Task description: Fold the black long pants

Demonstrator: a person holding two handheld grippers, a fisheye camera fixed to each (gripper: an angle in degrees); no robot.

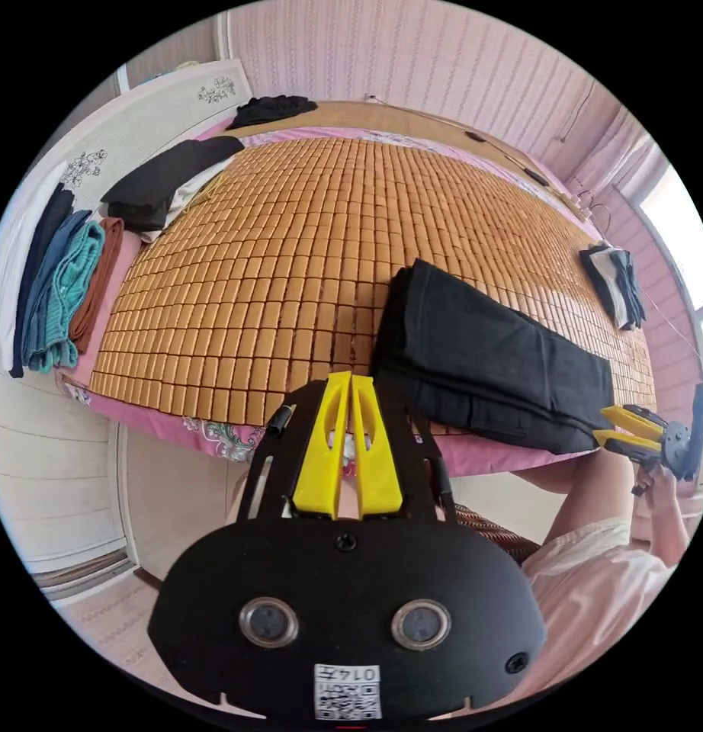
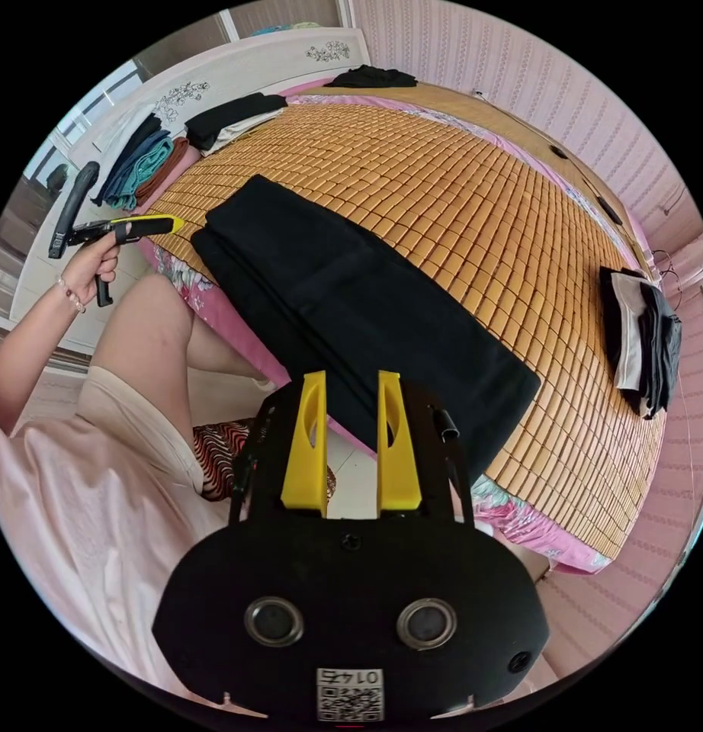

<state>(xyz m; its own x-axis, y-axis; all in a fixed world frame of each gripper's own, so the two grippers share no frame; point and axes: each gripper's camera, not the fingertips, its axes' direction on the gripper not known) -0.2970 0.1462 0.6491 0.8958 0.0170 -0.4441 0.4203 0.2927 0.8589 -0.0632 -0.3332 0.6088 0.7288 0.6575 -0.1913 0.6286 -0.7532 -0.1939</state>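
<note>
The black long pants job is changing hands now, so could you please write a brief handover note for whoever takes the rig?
Left gripper: fingers together, holding nothing, off the near bed edge.
Right gripper: fingers apart, empty, beside the pants' near edge.
Black long pants: lying as a long folded strip on the bamboo mat, along the near side.
Done: legs appear laid together lengthwise.
Left: probably fold the strip across its length, then smooth it.
</note>
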